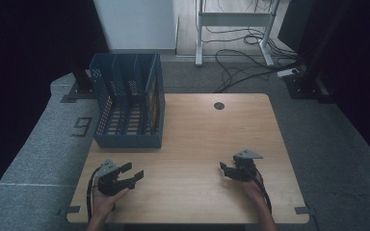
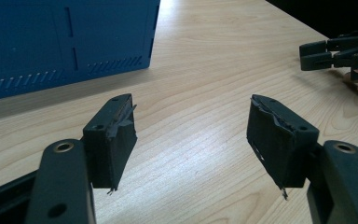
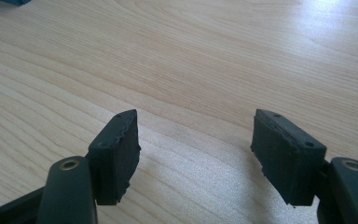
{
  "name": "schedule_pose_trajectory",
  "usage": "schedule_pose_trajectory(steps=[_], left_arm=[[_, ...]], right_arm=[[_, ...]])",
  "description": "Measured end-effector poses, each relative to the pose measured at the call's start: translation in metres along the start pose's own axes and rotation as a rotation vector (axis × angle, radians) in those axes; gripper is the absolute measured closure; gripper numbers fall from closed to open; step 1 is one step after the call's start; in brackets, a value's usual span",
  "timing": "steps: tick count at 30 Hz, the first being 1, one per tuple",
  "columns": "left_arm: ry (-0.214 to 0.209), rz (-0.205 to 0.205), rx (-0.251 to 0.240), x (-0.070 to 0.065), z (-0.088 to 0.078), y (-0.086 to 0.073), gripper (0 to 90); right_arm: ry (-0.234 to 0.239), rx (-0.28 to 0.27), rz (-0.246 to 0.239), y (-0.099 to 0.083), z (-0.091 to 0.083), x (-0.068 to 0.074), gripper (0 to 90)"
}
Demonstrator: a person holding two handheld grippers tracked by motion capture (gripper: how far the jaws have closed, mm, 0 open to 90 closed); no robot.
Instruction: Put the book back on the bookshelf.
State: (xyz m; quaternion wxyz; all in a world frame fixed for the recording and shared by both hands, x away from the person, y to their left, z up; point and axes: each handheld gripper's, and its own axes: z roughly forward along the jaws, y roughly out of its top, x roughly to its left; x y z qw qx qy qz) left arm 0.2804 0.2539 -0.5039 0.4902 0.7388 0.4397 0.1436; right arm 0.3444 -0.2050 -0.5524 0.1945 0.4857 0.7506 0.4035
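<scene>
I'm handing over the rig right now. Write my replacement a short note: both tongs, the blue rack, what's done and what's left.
Left tongs: open, nothing between the jaws, low over the near left of the table, pointing toward the right tongs.
Right tongs: open, nothing held, near right of the table.
Blue rack: upright at the far left of the table, dividers inside; something flat and orange-dark stands in its rightmost slot.
Done: nothing I can confirm beyond that item already slotted.
Left: no loose item lies on the table; neither tongs touches the rack.
</scene>
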Motion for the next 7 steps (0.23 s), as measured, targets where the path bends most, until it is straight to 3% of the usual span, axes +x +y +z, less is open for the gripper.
schedule_pose_trajectory(steps=[7], left_arm=[[-0.003,-0.004,-0.005,0.0011,-0.0006,-0.0008,32.6]], right_arm=[[-0.004,0.005,0.001,0.0002,0.0003,-0.0001,31.0]])
